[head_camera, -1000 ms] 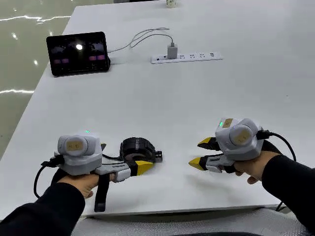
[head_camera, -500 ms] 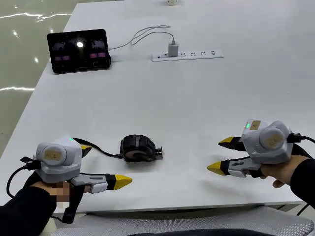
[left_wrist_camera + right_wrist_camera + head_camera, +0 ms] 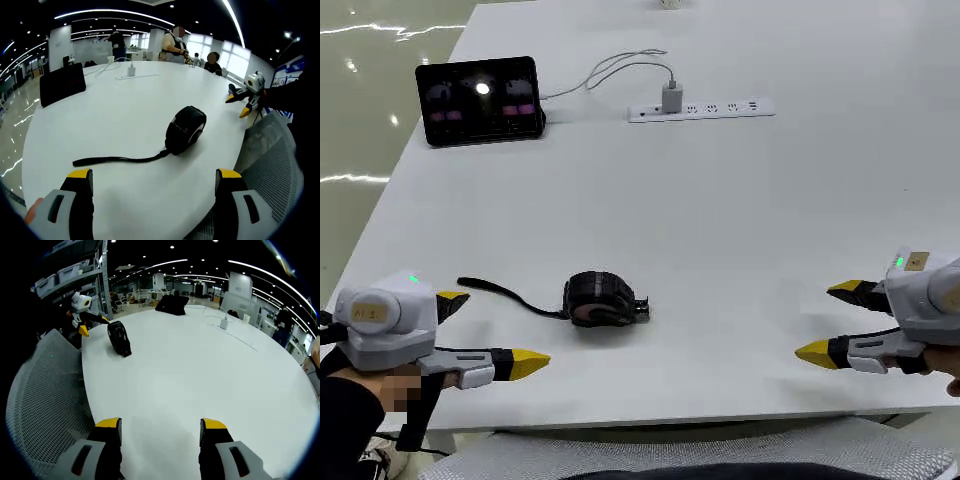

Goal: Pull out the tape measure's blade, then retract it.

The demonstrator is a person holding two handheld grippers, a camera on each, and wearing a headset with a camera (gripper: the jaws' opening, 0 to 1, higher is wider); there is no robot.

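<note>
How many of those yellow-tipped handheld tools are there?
2: the left gripper at the table's near left edge, the right gripper at its near right edge.

No text is legible; the screen of the tablet (image 3: 480, 98) shows blurred bright patches; the tape measure (image 3: 598, 299) is too small to read.

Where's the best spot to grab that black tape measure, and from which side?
Probably the round case of the tape measure, pinched across its two flat faces by the left gripper, coming from the strap end. The blade tip pokes out the opposite end, toward the right gripper.
</note>
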